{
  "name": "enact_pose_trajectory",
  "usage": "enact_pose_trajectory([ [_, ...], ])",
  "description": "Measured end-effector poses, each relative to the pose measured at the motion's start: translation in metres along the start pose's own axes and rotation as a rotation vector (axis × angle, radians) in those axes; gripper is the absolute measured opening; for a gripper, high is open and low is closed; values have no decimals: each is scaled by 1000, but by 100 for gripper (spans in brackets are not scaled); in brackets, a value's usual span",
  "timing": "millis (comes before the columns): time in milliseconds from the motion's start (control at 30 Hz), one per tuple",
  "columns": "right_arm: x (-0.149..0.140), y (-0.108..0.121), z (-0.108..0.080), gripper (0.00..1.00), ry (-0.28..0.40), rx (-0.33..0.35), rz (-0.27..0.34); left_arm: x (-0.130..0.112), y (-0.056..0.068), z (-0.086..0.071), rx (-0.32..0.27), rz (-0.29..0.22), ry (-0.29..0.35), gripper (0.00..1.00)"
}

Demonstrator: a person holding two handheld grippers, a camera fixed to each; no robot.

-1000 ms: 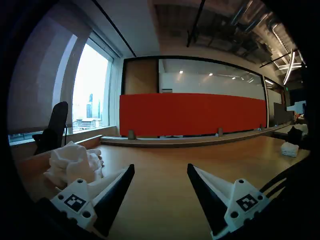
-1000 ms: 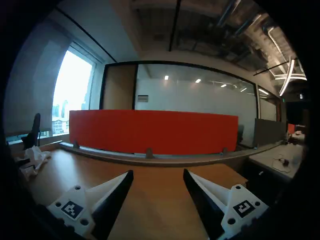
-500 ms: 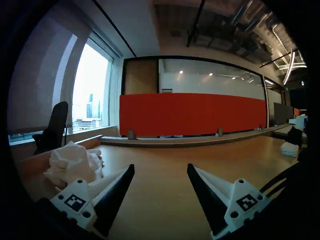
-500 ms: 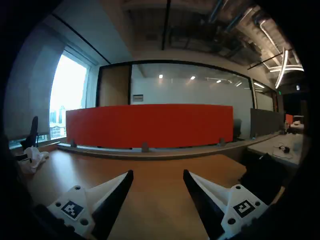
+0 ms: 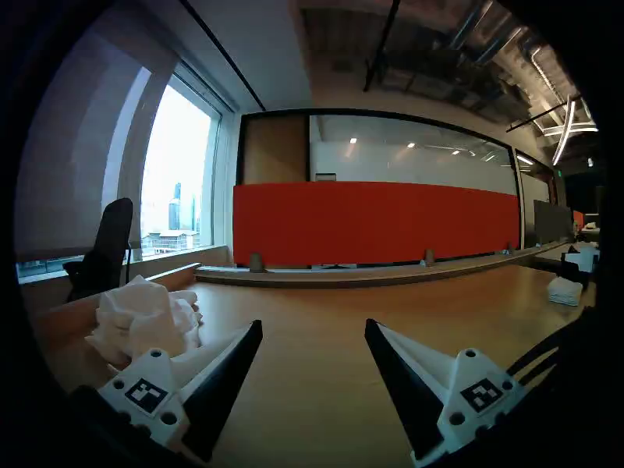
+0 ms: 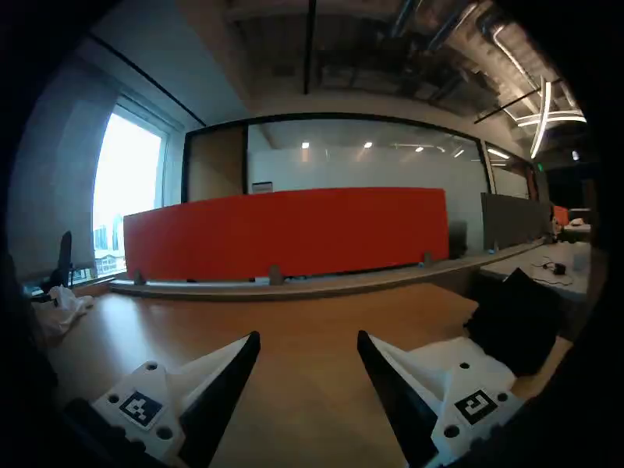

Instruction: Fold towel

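A crumpled pile of white towels [image 5: 144,316] lies on the wooden desk [image 5: 335,304] at the left, just beyond my left gripper's left finger. My left gripper [image 5: 312,337] is open, low over the desk, with nothing between its fingers. A small folded white towel [image 5: 565,290] sits far right on the desk. In the right gripper view my right gripper [image 6: 308,345] is open and holds nothing. A flat white towel [image 6: 437,355] lies behind its right finger. The crumpled pile [image 6: 61,308] shows far left.
A red divider panel [image 5: 374,222] runs along the desk's far edge [image 6: 285,234]. A black object [image 6: 515,320] stands at the desk's right end beside the flat towel. A black office chair [image 5: 105,253] is by the window at the left.
The right gripper has swung to the right, bringing the black object and the flat white towel into its view. The left gripper has stayed still. Both stay open.
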State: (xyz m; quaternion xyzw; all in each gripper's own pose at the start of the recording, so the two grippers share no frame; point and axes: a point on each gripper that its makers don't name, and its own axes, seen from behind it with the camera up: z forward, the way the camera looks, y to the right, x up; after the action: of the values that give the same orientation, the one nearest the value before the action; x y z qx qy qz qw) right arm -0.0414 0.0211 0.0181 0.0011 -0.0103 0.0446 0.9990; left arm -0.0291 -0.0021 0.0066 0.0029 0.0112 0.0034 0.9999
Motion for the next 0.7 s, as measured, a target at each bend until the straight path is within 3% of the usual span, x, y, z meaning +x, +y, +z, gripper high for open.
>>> enact_pose_trajectory([
  [700,-6,-4,-3,96,16,10,-16,0,0,0,0,0,0,98],
])
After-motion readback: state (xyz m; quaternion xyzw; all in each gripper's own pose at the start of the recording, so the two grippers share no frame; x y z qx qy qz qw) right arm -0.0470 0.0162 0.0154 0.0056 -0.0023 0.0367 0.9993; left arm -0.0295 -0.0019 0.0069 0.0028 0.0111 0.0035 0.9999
